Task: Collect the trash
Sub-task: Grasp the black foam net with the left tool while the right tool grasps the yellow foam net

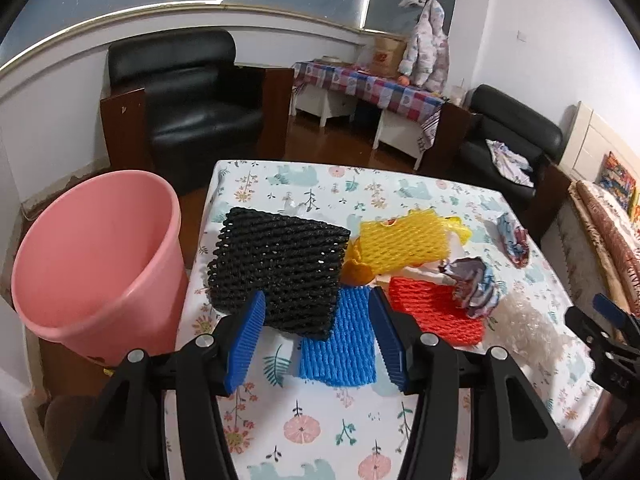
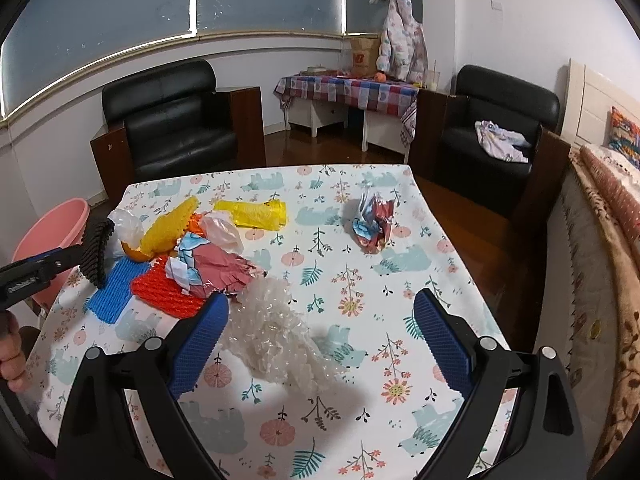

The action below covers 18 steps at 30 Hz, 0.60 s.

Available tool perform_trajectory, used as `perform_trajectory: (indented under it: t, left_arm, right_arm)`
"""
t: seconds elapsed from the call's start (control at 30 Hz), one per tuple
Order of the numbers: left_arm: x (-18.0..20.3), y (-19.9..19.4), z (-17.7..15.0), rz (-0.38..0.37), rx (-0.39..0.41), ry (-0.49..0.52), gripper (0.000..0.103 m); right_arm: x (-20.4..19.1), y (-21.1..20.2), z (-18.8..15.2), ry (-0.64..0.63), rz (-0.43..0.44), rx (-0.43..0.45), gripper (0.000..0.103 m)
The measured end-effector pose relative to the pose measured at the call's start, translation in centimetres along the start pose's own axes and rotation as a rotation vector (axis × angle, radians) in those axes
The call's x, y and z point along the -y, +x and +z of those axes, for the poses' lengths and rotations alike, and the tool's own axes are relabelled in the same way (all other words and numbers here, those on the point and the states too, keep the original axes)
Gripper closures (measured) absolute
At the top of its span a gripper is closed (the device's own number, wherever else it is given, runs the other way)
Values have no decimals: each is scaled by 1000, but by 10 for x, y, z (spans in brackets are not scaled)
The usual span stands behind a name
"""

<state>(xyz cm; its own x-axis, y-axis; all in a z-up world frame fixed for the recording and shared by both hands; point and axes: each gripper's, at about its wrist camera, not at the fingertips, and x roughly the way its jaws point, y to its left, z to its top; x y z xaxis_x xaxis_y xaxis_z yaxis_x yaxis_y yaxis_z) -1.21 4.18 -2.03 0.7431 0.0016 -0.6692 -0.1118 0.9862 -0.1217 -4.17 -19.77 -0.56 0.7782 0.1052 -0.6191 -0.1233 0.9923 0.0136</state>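
Black net's off the table, bin's next

We've got the left gripper pinching the black foam net by its lower edge, lifted over the blue net, with the pink bin just left of the table. Next it needs to swing left over the rim and let go. Our right gripper sits wide open above the bubble wrap, holding nothing.
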Motion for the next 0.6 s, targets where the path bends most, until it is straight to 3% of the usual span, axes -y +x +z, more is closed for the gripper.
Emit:
perform_trajectory:
  t: [0.2,0.33,0.6]
  left_arm:
    - [6,28,1,65,-49,23,51]
    - [-2,37,1,44,-96,-15,89]
    - [-1,16,3,45,-11,24,96]
  right_arm:
    - [-4,5,5,-10,35,1,9]
    - [-12,8,11,-29,73,6,9]
    - [-40,16,32,-78,179,25,10]
